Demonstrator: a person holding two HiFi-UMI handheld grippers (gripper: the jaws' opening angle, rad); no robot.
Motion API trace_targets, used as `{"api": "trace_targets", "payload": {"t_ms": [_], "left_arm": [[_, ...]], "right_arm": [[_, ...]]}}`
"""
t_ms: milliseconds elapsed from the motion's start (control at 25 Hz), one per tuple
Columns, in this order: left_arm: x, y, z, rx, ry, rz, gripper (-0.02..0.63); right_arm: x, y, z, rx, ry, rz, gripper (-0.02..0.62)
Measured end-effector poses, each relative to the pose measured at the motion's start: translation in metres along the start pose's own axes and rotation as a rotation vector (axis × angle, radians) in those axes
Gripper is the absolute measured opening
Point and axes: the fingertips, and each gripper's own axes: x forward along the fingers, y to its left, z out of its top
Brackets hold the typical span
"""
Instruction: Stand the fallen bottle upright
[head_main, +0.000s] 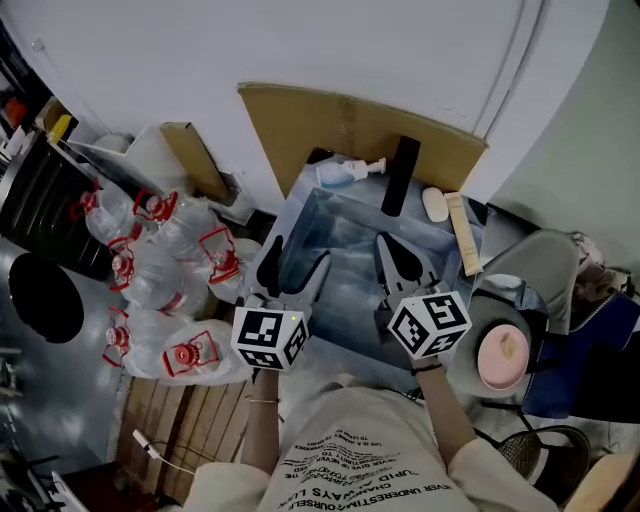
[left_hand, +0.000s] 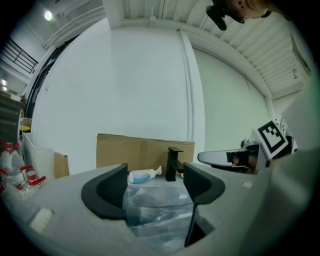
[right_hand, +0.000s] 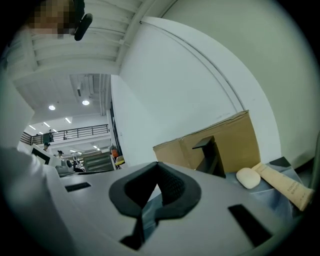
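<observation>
Left gripper (head_main: 300, 252) is held spread, right gripper (head_main: 388, 242) pressed together, both empty; bottle (head_main: 350, 172) is seen at 12 o'clock, well apart, laid 9-to-3.

Sink counter (head_main: 362, 193) with fallen bottle (head_main: 345, 172), soap (head_main: 434, 204)

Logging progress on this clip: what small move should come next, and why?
Probably carry the left gripper forward to the bottle. It lies on its side at the far edge of the sink, beside the black faucet, and the left fingers stand apart, empty, facing it but well short.
</observation>
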Motion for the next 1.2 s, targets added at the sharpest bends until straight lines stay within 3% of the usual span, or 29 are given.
{"api": "trace_targets", "payload": {"t_ms": [320, 760, 1200], "left_arm": [[0.041, 0.022, 0.002, 0.039, 0.038, -0.026, 0.337], [0.105, 0.045, -0.006, 0.097, 0.121, -0.141, 0.337], [0.186, 0.056, -0.027, 0.298, 0.245, -0.339, 0.339]], "right_arm": [[0.023, -0.014, -0.016, 0.037, 0.035, -0.019, 0.003], [0.043, -0.027, -0.029, 0.036, 0.056, -0.103, 0.003], [0.067, -0.025, -0.057, 0.064, 0.075, -0.187, 0.004]]}}
